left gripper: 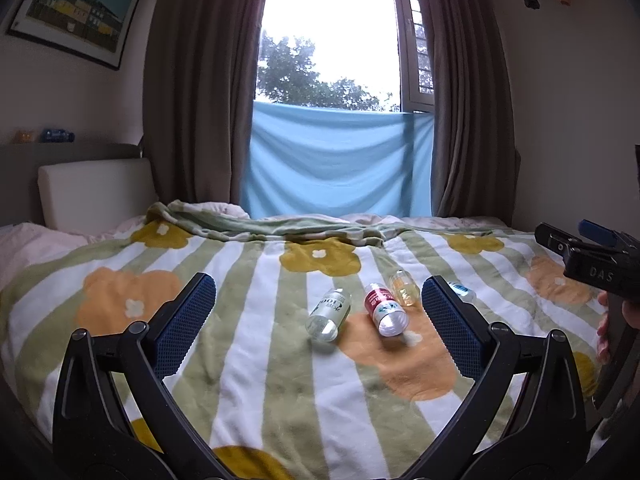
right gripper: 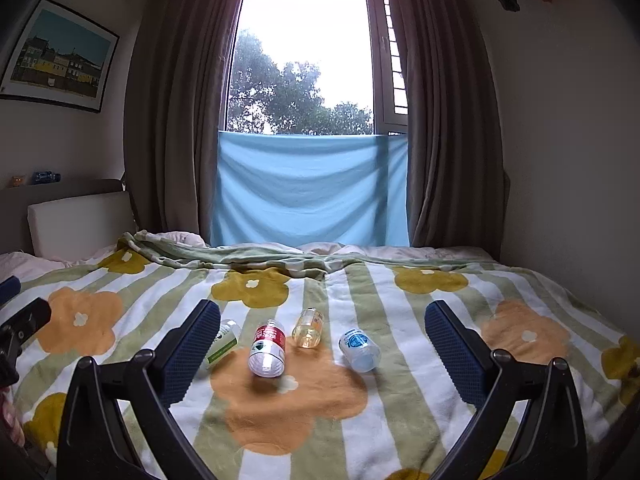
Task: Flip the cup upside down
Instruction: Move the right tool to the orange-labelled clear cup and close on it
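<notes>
Several clear plastic bottle-cups lie on their sides on the flowered blanket (right gripper: 360, 420). One has a green label (left gripper: 329, 313) (right gripper: 224, 343), one a red label (left gripper: 385, 309) (right gripper: 268, 347), one is yellowish (left gripper: 405, 288) (right gripper: 308, 327), and one has a blue label (right gripper: 359, 350), half hidden behind a finger in the left wrist view (left gripper: 462, 290). My left gripper (left gripper: 316, 336) is open above the blanket, short of the cups. My right gripper (right gripper: 322, 348) is open too, with the cups lying beyond its fingers. Neither touches a cup.
The bed's blanket (left gripper: 248, 360) fills the foreground, with a folded ridge at its far side. A white headboard cushion (right gripper: 80, 220) is at the left. Curtains and a window with a blue cloth (right gripper: 312, 188) stand behind. The right gripper's body (left gripper: 592, 264) shows at the left view's right edge.
</notes>
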A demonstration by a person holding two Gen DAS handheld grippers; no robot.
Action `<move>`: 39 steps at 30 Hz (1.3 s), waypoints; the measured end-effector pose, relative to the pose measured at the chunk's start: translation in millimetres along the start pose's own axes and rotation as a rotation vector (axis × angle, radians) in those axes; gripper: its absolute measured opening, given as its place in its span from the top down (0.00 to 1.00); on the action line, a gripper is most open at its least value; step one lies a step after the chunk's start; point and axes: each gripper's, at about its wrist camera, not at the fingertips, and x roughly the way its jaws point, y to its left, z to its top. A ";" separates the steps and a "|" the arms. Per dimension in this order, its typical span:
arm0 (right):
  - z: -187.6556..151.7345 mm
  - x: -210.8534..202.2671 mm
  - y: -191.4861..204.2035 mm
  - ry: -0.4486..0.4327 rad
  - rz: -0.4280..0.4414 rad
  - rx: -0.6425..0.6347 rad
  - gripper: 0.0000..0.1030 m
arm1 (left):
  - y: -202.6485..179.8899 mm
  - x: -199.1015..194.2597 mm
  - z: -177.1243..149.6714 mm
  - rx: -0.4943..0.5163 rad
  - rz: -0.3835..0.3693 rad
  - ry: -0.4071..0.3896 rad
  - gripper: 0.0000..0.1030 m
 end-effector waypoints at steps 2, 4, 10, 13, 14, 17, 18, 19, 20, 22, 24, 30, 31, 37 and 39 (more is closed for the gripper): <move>2.1 28.5 0.7 0.044 -0.003 -0.014 0.01 | 7.5 8.1 -6.3 -0.011 0.005 0.027 0.00; 2.0 64.1 2.1 0.102 0.006 -0.039 0.01 | 14.8 16.6 -13.5 -0.019 0.016 0.059 0.00; -4.8 179.6 4.1 0.299 0.068 -0.038 0.01 | 30.6 43.3 -35.0 -0.034 0.027 0.139 0.00; -13.6 236.6 3.4 0.398 0.080 -0.026 0.01 | 33.3 57.4 -44.7 -0.032 0.028 0.180 0.00; -17.1 255.3 4.9 0.432 0.076 -0.034 0.01 | 33.6 61.6 -47.5 -0.031 0.029 0.191 0.00; -28.7 303.9 10.1 0.507 0.055 -0.065 0.01 | 34.6 72.5 -55.5 -0.030 0.039 0.220 0.00; -33.1 319.9 11.0 0.540 0.056 -0.066 0.01 | 34.9 76.0 -57.7 -0.030 0.038 0.230 0.00; -37.2 334.5 11.1 0.571 0.056 -0.062 0.01 | 35.3 79.2 -59.8 -0.029 0.037 0.241 0.00; -41.2 347.8 11.1 0.600 0.054 -0.058 0.01 | 35.8 83.0 -61.8 -0.029 0.037 0.253 0.00; -49.1 371.4 10.1 0.652 0.038 -0.047 0.01 | 36.6 89.6 -66.5 -0.028 0.040 0.276 0.00; -54.7 387.6 10.2 0.682 0.031 -0.029 0.01 | 38.3 96.1 -71.3 -0.029 0.042 0.302 0.00; -70.4 423.1 15.3 0.783 0.012 -0.046 0.23 | 42.8 113.3 -84.0 -0.029 0.050 0.371 0.00; -72.1 428.5 15.3 0.795 0.012 -0.037 0.25 | 42.3 115.0 -85.6 -0.024 0.048 0.379 0.00; -81.3 438.8 14.6 0.829 0.006 -0.020 0.45 | 37.6 121.5 -92.6 -0.011 0.030 0.415 0.00; -81.7 438.4 14.7 0.826 0.007 -0.025 0.45 | 36.4 121.3 -93.0 -0.008 0.026 0.419 0.00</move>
